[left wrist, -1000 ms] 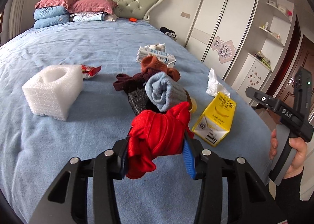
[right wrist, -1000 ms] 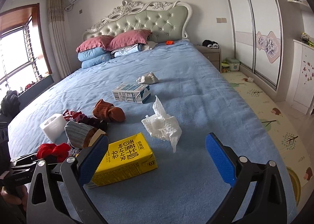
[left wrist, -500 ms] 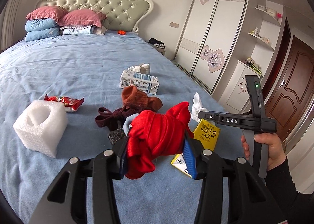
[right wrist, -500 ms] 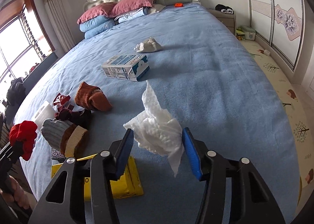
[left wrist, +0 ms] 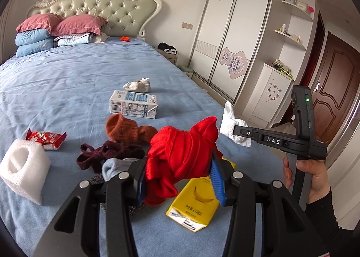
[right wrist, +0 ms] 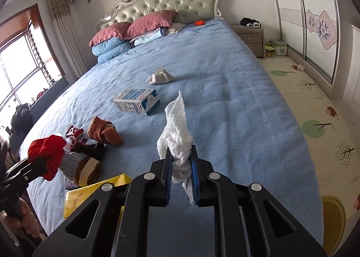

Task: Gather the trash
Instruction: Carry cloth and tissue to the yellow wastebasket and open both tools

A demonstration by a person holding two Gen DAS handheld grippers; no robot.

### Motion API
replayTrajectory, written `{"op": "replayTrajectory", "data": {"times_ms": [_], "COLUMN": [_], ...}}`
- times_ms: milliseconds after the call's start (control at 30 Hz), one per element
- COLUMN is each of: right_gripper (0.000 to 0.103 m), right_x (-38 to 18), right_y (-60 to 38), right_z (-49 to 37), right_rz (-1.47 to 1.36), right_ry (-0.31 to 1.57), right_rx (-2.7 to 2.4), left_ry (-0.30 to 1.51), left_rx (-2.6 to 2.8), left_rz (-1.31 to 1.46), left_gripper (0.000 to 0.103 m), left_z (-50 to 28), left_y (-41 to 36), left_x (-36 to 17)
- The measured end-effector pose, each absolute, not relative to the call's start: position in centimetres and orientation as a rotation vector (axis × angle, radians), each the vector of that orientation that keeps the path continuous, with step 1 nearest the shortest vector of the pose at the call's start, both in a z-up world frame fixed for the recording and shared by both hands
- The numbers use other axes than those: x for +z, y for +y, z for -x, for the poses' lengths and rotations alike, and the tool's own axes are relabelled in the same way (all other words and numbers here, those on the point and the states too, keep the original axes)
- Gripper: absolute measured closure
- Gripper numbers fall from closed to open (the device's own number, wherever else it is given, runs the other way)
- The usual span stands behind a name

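Observation:
My left gripper [left wrist: 177, 180] is shut on a red cloth [left wrist: 180, 155] and holds it above the blue bed [left wrist: 67, 81]. My right gripper [right wrist: 181, 171] is shut on a crumpled white tissue [right wrist: 176, 135], lifted off the bed; it also shows in the left wrist view [left wrist: 229, 124]. On the bed lie a yellow banana-milk carton [left wrist: 193, 205], a white-and-blue milk carton [left wrist: 132, 105], a red snack wrapper [left wrist: 47, 138], a white foam block [left wrist: 21, 169] and another crumpled white wad [left wrist: 137, 83].
Socks lie in a pile mid-bed: a brown one [left wrist: 126, 129], a dark maroon one [left wrist: 101, 155], a grey one [left wrist: 114, 165]. Pillows [left wrist: 56, 31] are stacked at the headboard. The wardrobe [left wrist: 227, 38] and floor mat [right wrist: 315, 108] are to the right.
My right gripper closed on the white tissue and lifted it off the bed. My left gripper kept hold of the red cloth and rose and drew back from the pile.

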State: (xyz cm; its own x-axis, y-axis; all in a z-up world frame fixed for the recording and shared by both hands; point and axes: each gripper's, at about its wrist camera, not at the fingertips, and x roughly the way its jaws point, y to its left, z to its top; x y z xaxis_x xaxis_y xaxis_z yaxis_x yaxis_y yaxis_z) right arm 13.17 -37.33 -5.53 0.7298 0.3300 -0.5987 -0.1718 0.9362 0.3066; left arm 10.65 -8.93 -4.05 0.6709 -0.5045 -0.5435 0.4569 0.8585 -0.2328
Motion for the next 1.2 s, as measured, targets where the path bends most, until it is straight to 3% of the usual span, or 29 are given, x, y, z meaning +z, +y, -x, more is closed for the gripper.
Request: {"op": "replayTrajectory", "data": {"times_ms": [533,967,1200], "right_gripper": [0.088,0.088,0.087], "right_x": [-4.3,-9.1,-13.4], "right_y": [-52.6,-65.6,-70.2], "right_z": [1.4,10.6,10.1], "right_rz": [-0.247,-0.324,-0.42], "right_ry": [0.637,0.774,0.884], "right_rx": [0.014,-0.195,-0.178], "left_ry": [0.707,0.947,1.168], "left_rx": [-0.894,-1.12,-1.107], "left_rz": [-0.075,-0.239,-0.299], "left_gripper": [0.057,0.057,0.057], "left_z": [-8.6,-6.2,-8.2], "left_y": [-29.9,-49.3,-55.6], "left_x": [-4.8,-10.7,-15.2]}}
